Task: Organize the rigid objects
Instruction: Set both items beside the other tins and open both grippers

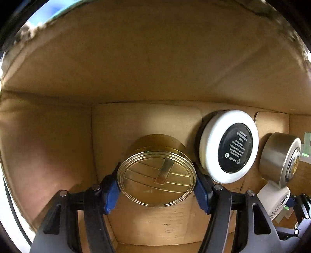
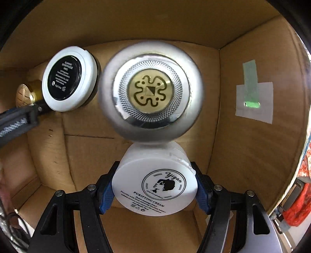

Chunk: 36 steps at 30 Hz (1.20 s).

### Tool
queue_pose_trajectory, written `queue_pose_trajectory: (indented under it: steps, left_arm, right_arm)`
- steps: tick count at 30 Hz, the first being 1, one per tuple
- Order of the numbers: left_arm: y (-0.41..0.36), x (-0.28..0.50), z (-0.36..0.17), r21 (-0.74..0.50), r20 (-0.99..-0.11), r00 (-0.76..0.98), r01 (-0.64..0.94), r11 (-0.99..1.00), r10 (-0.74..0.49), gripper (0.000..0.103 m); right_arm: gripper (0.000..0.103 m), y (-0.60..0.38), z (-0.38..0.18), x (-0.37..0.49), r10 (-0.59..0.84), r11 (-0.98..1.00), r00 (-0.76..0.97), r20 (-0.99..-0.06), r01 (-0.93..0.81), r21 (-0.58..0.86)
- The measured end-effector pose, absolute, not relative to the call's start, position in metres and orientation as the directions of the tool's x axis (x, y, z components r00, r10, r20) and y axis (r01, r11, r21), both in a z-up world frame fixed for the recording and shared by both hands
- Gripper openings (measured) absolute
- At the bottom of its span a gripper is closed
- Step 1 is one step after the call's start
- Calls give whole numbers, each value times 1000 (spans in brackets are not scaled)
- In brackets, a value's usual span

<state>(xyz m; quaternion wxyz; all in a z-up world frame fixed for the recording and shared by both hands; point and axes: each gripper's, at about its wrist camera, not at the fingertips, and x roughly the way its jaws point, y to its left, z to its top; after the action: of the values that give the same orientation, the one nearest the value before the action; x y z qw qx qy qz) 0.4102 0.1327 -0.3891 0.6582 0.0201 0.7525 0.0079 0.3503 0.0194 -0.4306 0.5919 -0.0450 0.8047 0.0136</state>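
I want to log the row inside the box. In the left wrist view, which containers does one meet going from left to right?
Gold tin held in the left gripper → white jar with black label → silver jar. The white cream jar lies below the silver jar, so its place in the order is unclear.

Brown corrugated cardboard fills nearly everything in both views: the inside of a cardboard box, its walls creased where they meet. The box floor is made of overlapping flaps with visible seams and a few dark scuffs. On the right-hand wall a white paper patch is stuck under a strip of green tape, with a small bright green glow at the strip's lower end. Daylight and a blue patch show past the box's ragged upper left edge. Beyond the right rim lies something orange-red, too blurred to name.
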Motion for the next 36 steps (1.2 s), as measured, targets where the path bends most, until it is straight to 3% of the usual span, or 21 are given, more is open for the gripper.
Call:
queue_pose_trajectory:
  steps: [8, 14, 16, 19, 20, 23, 36]
  left_arm:
    - [137, 406, -383, 1, -982, -190, 5, 1000, 2, 72]
    - [151, 393, -365, -62, -979, -190, -43, 997, -69, 80]
    - [148, 382, -356, -80, -979, -186, -42, 996, -86, 91]
    - [146, 370, -341, -75, -984, -162, -39, 996, -81, 99]
    - [146, 365, -335, -75, -986, -146, -38, 996, -80, 99]
    - [145, 348, -314, -64, -994, -84, -37, 997, -66, 101]
    - [138, 288, -248, -70, -993, 102, -55, 996, -64, 102]
  right_arm:
    - [71, 15, -452, 376, -39, 998, -340, -940, -66, -18]
    - [79, 10, -441, 376, 17, 999, -342, -940, -41, 32]
    - [82, 6, -433, 371, 25, 998, -338, -941, -47, 44]
    - [89, 9, -419, 363, 37, 997, -326, -945, -58, 59]
    - [89, 9, -414, 361, 46, 996, -320, -946, -59, 68]
    - [103, 8, -396, 358, 50, 995, -290, -956, -63, 71]
    - [103, 12, -316, 298, 25, 993, -83, -996, -111, 34]
